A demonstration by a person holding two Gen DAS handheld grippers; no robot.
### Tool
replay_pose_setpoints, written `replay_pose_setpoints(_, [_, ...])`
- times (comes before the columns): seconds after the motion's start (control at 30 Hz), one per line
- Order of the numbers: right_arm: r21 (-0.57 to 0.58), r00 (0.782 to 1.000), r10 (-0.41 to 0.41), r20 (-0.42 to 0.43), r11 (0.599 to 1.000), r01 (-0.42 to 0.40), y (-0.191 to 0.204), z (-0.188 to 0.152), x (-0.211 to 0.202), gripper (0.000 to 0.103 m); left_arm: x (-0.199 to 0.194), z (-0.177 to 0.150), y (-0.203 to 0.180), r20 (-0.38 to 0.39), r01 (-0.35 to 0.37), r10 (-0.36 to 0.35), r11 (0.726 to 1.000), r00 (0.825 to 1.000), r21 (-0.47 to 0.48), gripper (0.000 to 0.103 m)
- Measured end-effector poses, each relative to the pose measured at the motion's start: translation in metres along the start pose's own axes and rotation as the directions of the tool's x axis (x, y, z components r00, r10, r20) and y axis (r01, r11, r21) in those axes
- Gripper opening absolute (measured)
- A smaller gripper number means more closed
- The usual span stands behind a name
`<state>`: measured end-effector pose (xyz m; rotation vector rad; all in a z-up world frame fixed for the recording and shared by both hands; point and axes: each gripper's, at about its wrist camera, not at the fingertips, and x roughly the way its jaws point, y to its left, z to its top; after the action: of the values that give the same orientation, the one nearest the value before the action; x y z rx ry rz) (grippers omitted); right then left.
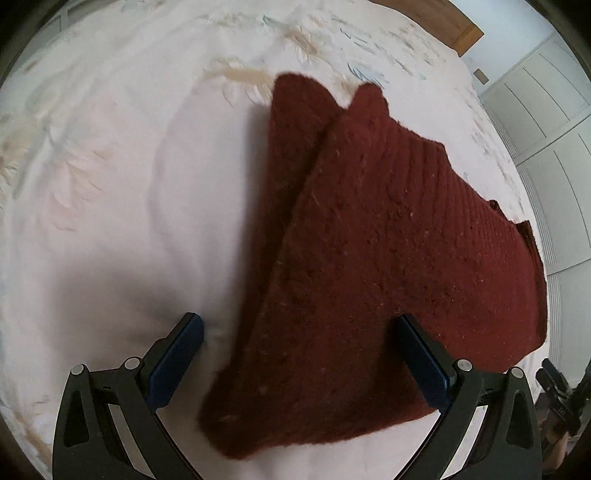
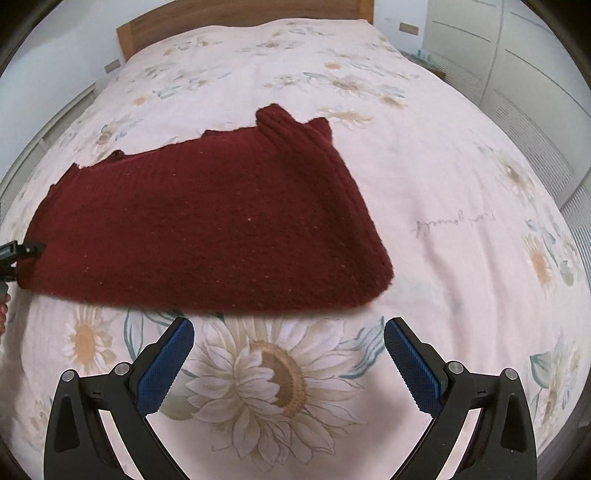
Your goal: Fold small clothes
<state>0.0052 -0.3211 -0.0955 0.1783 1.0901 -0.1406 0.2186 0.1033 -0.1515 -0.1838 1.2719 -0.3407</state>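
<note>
We have the sweater (image 2: 207,229) lying folded on the bed (image 2: 443,206). Our left gripper (image 1: 299,354) hangs over its near corner, fingers spread; our right gripper (image 2: 288,354) waits just short of its edge, fingers spread too. A one-layer pinch could drag the fold open.

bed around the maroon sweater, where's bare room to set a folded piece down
Bare bedspread lies right of the maroon sweater, and more beyond it toward the wooden headboard. A narrower strip lies between the sweater's near edge and the open right gripper. The sweater's left end is crowded: the open left gripper straddles that corner.
</note>
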Motion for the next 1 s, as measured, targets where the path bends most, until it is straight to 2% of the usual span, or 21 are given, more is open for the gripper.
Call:
replay_pose_setpoints(0.1, [0.013, 1.0, 0.002, -0.001, 1.0, -0.002, -0.003, 0.0, 0.001, 0.103, 0.004, -0.002, -0.005, 0.002, 0.001, -0.001, 1.0, 1.0, 0.022, 0.096])
replay_pose_setpoints(0.17, [0.021, 1.0, 0.004, 0.0, 1.0, -0.004, -0.004, 0.0, 0.001, 0.103, 0.003, -0.002, -0.006, 0.0, 0.014, -0.014, 1.0, 1.0, 0.025, 0.076])
replay_pose_setpoints(0.27, [0.027, 1.0, 0.011, 0.001, 1.0, -0.011, -0.006, 0.001, 0.001, 0.103, 0.0, -0.001, -0.012, -0.007, 0.02, -0.02, 0.999, 1.0, 0.037, 0.057])
replay_pose_setpoints(0.3, [0.03, 1.0, 0.014, 0.002, 0.999, -0.014, -0.007, 0.002, 0.001, 0.103, -0.001, -0.002, -0.015, -0.008, 0.027, -0.026, 0.998, 1.0, 0.052, 0.043])
replay_pose_setpoints(0.37, [0.036, 1.0, 0.017, 0.004, 0.999, -0.017, -0.009, 0.002, 0.0, 0.103, -0.005, -0.003, -0.019, -0.011, 0.049, -0.048, 0.998, 0.999, 0.049, 0.034])
replay_pose_setpoints(0.53, [0.041, 1.0, 0.008, -0.002, 0.999, -0.008, -0.013, 0.005, -0.001, 0.103, -0.025, -0.005, -0.035, 0.004, 0.037, -0.037, 0.999, 0.999, 0.028, 0.03])
replay_pose_setpoints(0.67, [0.052, 1.0, 0.005, 0.011, 0.999, -0.005, -0.022, 0.009, -0.007, 0.103, -0.051, -0.002, -0.058, 0.024, 0.058, -0.059, 0.997, 0.998, 0.059, 0.03])
replay_pose_setpoints(0.9, [0.084, 0.999, 0.026, 0.039, 0.996, -0.029, -0.038, 0.015, -0.019, 0.103, -0.093, 0.015, -0.148, 0.06, 0.169, -0.182, 0.97, 0.981, 0.174, 0.029])
replay_pose_setpoints(1.0, [0.075, 0.998, 0.025, 0.062, 0.997, -0.029, -0.046, 0.021, -0.032, 0.103, -0.092, 0.023, -0.196, 0.052, 0.193, -0.21, 0.954, 0.976, 0.231, 0.029])
